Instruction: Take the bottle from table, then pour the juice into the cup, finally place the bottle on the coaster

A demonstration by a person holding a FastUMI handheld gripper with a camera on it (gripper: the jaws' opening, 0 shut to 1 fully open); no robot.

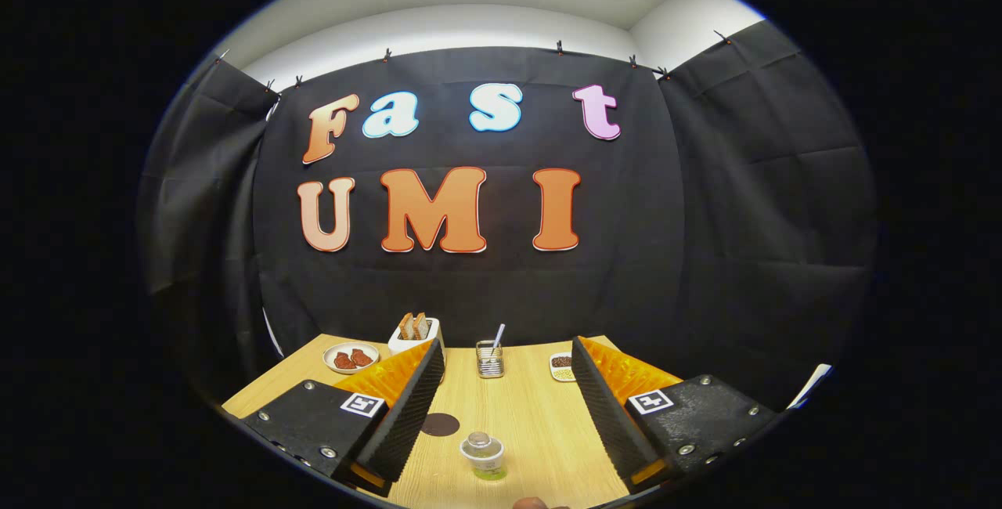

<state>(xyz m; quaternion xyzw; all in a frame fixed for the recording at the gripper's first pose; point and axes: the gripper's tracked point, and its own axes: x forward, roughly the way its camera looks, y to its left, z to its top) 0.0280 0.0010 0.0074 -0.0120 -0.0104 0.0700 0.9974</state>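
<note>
— So, where does everything lie, going from your left finger across?

— Off my left finger (407, 407), by its tip, a dark round coaster (440, 424) lies flat on the table (532, 415). Next comes the bottle (484, 455), standing upright, cap up, so its long axis runs straight up from the wood. It sits between my two fingers, low and close in, a little left of the middle of the gap. Beyond it, further up the table, stands the cup (490, 359) with a straw in it. Then my right finger (607, 407).

— And your gripper (507, 407)?

— Spread wide, holding nothing, touching nothing. I judge the next move is downward and slightly left, so the bottle's body comes level between the pads before I close
</note>
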